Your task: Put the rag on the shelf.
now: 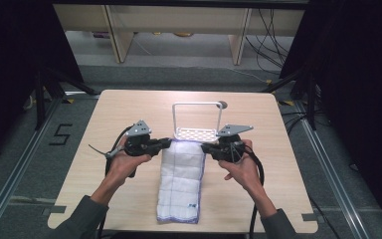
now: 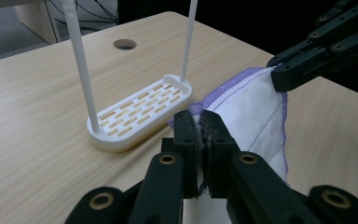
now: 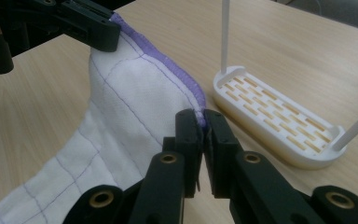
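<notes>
Pale wooden table (image 1: 129, 199), high view: a white cloth (image 1: 180, 181) runs lengthwise from lower centre up to the frame's middle, its far corners pinched by the left gripper (image 1: 168, 142) and right gripper (image 1: 204, 147), just before a white rack (image 1: 197, 119). Left gripper view: jaws pressed together on the purple hem, rack at upper left. Right gripper view: jaws likewise clamped, rack at right.

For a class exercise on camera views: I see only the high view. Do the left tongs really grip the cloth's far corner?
Observer: Yes. In the left gripper view the left tongs are shut on the cloth's purple hem.
Operator: And the right tongs?
Observer: The right tongs pinch the other far corner, jaws closed on the hem.
Operator: Is the rack's base solid?
Observer: No, the white rack has a slotted base showing wood through it.
</notes>
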`<action>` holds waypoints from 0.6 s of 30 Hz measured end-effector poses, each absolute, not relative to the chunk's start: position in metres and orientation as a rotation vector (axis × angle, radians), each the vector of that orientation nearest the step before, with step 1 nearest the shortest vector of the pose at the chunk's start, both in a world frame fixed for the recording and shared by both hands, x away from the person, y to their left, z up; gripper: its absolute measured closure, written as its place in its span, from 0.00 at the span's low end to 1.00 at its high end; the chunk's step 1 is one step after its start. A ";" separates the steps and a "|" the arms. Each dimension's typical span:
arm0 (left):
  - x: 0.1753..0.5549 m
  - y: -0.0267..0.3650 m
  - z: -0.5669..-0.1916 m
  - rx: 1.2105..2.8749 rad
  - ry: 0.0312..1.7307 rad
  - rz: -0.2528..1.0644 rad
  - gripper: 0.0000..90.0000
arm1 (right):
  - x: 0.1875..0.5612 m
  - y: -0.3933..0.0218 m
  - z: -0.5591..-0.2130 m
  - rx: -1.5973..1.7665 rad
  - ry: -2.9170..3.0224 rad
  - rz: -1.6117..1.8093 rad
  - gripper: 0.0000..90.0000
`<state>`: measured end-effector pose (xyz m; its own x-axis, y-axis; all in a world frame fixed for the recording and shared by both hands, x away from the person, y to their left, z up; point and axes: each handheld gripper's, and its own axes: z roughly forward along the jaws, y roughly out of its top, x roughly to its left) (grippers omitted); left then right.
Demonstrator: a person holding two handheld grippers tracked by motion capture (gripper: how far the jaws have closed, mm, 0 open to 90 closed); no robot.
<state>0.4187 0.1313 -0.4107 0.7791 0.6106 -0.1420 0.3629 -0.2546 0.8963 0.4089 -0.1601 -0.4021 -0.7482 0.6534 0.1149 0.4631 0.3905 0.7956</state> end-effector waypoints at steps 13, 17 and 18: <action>0.428 0.121 -0.353 1.863 0.700 0.340 0.95 | 0.413 -0.168 -0.343 0.931 2.327 1.317 0.95; 0.436 0.119 -0.336 1.872 0.695 0.377 0.95 | 0.422 -0.168 -0.328 0.912 2.315 1.318 0.95; 0.438 0.119 -0.332 1.869 0.696 0.377 0.95 | 0.424 -0.169 -0.324 0.913 2.309 1.319 0.95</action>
<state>0.4383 0.1186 -0.3317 0.7803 0.6224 -0.0605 0.2890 -0.2731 0.9175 0.4242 -0.1689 -0.3241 -0.7408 0.6711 0.0302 0.3671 0.3667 0.8549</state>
